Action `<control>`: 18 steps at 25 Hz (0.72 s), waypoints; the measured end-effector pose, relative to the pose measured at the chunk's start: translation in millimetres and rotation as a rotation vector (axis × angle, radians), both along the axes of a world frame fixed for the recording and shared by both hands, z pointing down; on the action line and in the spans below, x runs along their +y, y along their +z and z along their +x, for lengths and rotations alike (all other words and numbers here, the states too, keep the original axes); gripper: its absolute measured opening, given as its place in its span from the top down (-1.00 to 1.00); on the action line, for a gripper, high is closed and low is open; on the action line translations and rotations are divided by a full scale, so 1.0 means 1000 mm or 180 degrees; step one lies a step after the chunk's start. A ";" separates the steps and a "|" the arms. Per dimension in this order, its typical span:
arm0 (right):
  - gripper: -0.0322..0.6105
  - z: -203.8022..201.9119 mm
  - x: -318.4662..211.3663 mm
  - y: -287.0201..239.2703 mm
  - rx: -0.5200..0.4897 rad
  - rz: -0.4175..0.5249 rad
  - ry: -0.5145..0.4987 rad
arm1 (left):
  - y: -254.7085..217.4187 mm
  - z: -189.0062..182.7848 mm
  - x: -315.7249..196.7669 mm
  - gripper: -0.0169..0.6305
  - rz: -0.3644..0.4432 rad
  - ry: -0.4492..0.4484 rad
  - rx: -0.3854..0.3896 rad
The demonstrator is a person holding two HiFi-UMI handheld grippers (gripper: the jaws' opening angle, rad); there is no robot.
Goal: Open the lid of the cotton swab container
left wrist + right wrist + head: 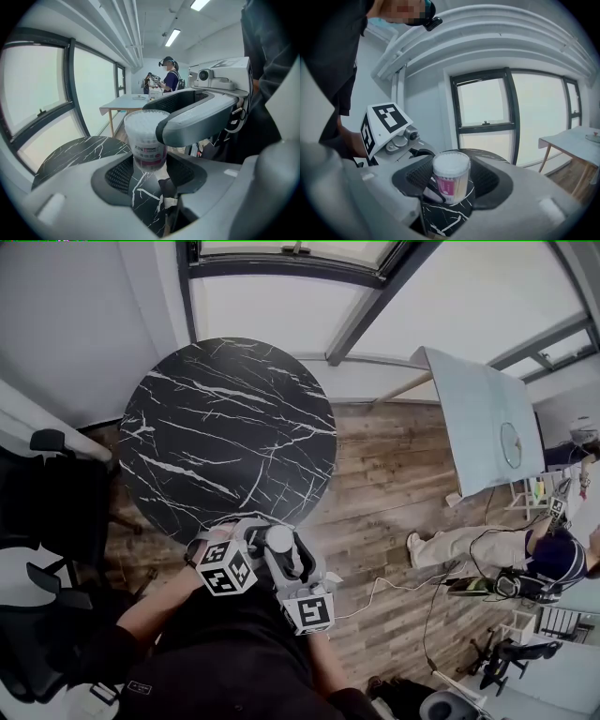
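Swab tub (140, 136) stands at near edge of round black table (225, 427). L gripper (149, 171) pinches its base; R gripper (451, 180) gapes wide round it, pads clear. Hold base steady, grip lid only, lift straight.

white walls (75, 324) | wood plank floor (394, 493) | dark-framed windows (485, 108), pale daylight | ceiling strip lights (172, 37) lit | round black marble table (234, 427) | pale rectangular table (483, 418) near windows | black chair (52, 502) at left edge
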State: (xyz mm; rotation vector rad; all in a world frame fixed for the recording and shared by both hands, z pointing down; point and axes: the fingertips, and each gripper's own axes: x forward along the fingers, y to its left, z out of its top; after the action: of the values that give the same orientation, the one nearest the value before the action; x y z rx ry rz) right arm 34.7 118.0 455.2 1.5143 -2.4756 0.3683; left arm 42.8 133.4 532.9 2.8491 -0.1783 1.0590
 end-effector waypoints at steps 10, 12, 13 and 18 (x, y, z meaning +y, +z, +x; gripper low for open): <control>0.16 0.007 0.005 -0.002 0.0058 0.0011 0.0048 | -0.004 0.003 0.005 0.24 0.0092 0.0036 0.0006; 0.16 0.007 0.007 0.000 0.0007 0.0011 0.0063 | -0.001 0.003 0.006 0.24 0.0077 0.0058 -0.0012; 0.16 0.007 0.007 0.002 -0.0016 0.0001 0.0077 | -0.001 0.003 0.006 0.24 0.0060 0.0070 -0.0007; 0.16 0.010 0.008 0.008 -0.0019 -0.0070 0.0106 | -0.001 0.002 0.005 0.25 0.0040 0.0078 0.0062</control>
State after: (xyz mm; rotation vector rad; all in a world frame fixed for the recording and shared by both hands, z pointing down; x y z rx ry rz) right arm 44.8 125.7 462.9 1.5498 -2.4450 0.4050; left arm 44.9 138.5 531.6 2.8790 -0.1496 1.0378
